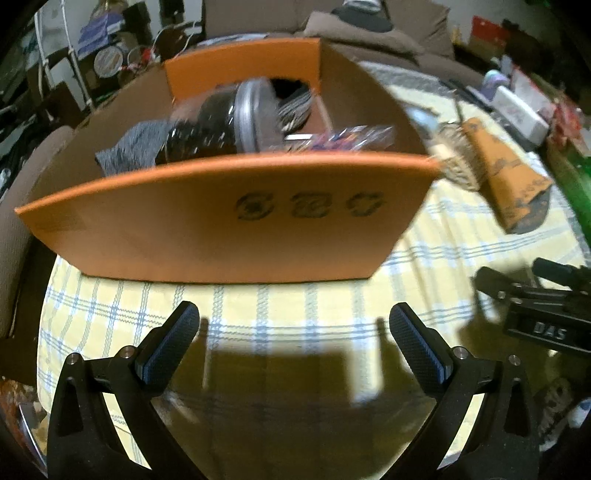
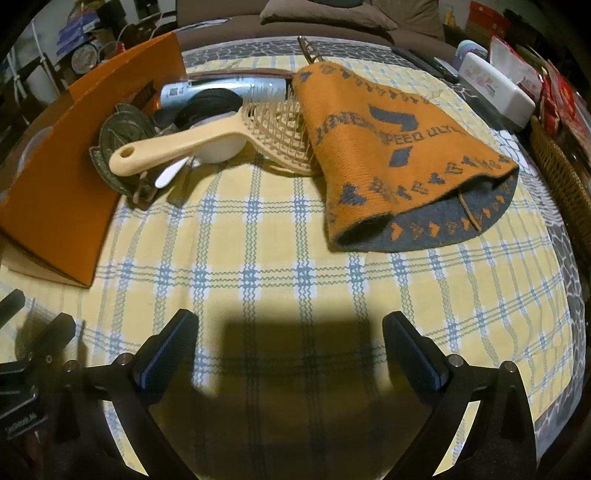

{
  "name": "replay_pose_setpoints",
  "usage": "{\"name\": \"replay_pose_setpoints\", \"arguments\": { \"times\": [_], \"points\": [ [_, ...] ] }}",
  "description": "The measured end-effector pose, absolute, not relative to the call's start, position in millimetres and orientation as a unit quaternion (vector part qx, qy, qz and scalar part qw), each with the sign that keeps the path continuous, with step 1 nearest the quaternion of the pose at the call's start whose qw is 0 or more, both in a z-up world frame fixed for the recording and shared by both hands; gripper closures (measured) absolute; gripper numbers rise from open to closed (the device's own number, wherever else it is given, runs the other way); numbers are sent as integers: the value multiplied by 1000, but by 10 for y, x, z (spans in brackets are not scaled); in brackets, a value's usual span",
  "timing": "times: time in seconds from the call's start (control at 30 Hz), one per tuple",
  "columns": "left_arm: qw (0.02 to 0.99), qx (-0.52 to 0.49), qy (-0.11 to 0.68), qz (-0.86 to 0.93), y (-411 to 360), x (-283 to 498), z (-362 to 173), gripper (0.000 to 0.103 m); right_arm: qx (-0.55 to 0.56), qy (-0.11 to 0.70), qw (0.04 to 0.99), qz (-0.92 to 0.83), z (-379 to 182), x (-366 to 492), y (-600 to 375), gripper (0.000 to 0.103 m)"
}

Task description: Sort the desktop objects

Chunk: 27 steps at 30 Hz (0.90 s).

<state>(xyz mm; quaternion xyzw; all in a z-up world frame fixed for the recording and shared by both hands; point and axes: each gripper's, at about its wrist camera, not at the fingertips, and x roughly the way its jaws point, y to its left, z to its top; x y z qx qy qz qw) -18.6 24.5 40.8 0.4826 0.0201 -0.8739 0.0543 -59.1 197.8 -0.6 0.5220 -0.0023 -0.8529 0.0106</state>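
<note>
An orange cardboard box (image 1: 221, 218) stands on the yellow checked tablecloth (image 1: 258, 310) in front of my open, empty left gripper (image 1: 293, 332). Inside it lie a dark jar with a silver lid (image 1: 221, 122), a grey cloth (image 1: 129, 147) and a shiny wrapper (image 1: 332, 140). In the right wrist view the box (image 2: 62, 177) is at left. Beside it lie a cream hairbrush (image 2: 221, 140), a silver-blue can (image 2: 225, 90), a dark green badge (image 2: 125, 136) and an orange-and-grey knitted hat (image 2: 399, 147). My right gripper (image 2: 290, 347) is open and empty over bare tablecloth (image 2: 258, 258).
The right gripper's body (image 1: 546, 306) shows at the right edge of the left wrist view. A white box (image 2: 495, 88) and red packets (image 2: 561, 96) sit at the table's far right, a wicker basket (image 2: 565, 184) beside them. A brown sofa (image 1: 369, 33) is behind.
</note>
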Motion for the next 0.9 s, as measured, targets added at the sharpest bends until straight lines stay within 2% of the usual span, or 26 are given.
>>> {"name": "replay_pose_setpoints", "arguments": {
  "times": [0.4, 0.6, 0.9],
  "points": [
    [3, 395, 22, -918, 467, -32, 1069, 0, 437, 18, -16, -899, 540, -505, 2246, 0],
    [-18, 399, 60, -915, 763, -189, 1150, 0, 405, 26, -29, -913, 768, -593, 2516, 0],
    [-50, 411, 67, -908, 1254, -587, 1066, 0, 395, -18, -68, -916, 881, -804, 3155, 0]
  ]
}}
